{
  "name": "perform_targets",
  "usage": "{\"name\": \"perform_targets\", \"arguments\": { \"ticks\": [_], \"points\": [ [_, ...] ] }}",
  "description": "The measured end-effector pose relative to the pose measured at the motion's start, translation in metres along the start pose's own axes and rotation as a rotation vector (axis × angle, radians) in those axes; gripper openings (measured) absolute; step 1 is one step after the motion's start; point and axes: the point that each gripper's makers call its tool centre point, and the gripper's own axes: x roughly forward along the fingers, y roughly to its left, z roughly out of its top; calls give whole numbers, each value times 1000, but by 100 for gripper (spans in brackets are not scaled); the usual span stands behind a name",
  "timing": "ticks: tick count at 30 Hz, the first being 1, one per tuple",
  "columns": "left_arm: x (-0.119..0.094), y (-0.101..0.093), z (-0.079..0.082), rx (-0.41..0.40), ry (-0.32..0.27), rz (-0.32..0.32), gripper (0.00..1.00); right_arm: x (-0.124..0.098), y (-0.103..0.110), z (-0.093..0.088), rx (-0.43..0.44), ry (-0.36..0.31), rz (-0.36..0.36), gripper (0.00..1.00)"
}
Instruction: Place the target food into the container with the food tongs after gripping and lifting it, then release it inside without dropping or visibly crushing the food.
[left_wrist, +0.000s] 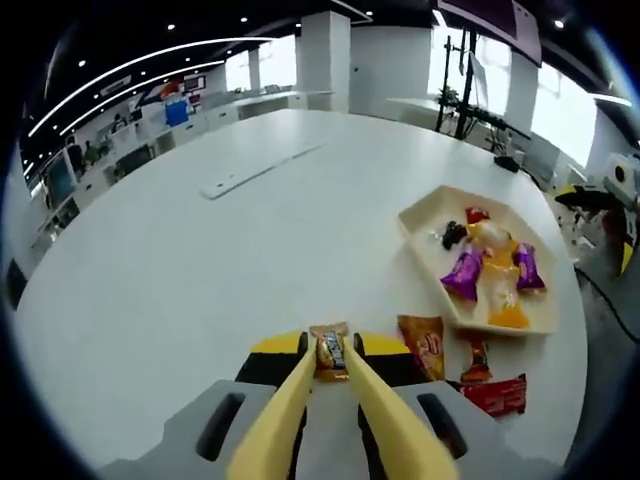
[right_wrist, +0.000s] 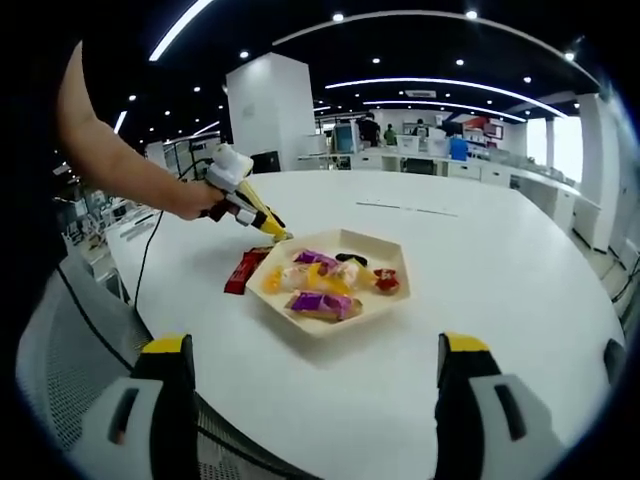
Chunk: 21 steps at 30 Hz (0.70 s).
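In the left gripper view we see our left gripper (left_wrist: 333, 352) clenched on a pair of long yellow plastic food tongs (left_wrist: 300, 400), whose two arms run forward from the bottom of the frame and close at their tips on a small orange-and-dark wrapped candy (left_wrist: 330, 350). The candy sits right at the tong tips, over the round white table (left_wrist: 220, 260); whether it touches the tabletop or is lifted off it, we cannot tell. Just beside it to the right lie an orange snack packet (left_wrist: 424, 345) and a flat red wrapper (left_wrist: 497, 394). Beyond those stands the pale hexagonal tray (left_wrist: 425, 215), apart from the tongs, holding purple-wrapped sweets (left_wrist: 465, 272), orange pieces and a dark one.

In the right gripper view a hand (right_wrist: 190, 200) holds the left gripper at the far-left side of the tray (right_wrist: 385, 305), the yellow tongs (right_wrist: 262, 221) angled down toward the table (right_wrist: 500, 260) just outside the tray's rim (the candy itself is too small to make out here). Our right gripper (right_wrist: 316, 385) is released, jaws spread wide, nothing between them, well short of the tray.
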Motion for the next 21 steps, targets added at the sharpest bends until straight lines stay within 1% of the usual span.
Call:
{"name": "perform_targets", "arguments": {
  "ticks": [3,5,6,10,14,18,21],
  "points": [
    [-2,-4,-1,-1,0,-28,14,0,0,0,-1,1,1,100],
    [-4,-4,-2,23,4,-27,14,0,0,-1,-1,3,0,100],
    [-6,-4,-1,21,-2,-30,15,0,0,-1,0,4,0,100],
    [-11,-2,6,35,-21,-37,15,1,1,-1,-7,7,7,100],
    [-14,3,12,30,-27,-44,15,1,1,-2,-9,11,7,100],
    [-17,3,19,23,-26,-54,15,0,-1,-2,-8,12,0,100],
    [-22,3,25,36,-27,-62,15,0,-1,-2,-7,10,-4,100]
  ]
}}
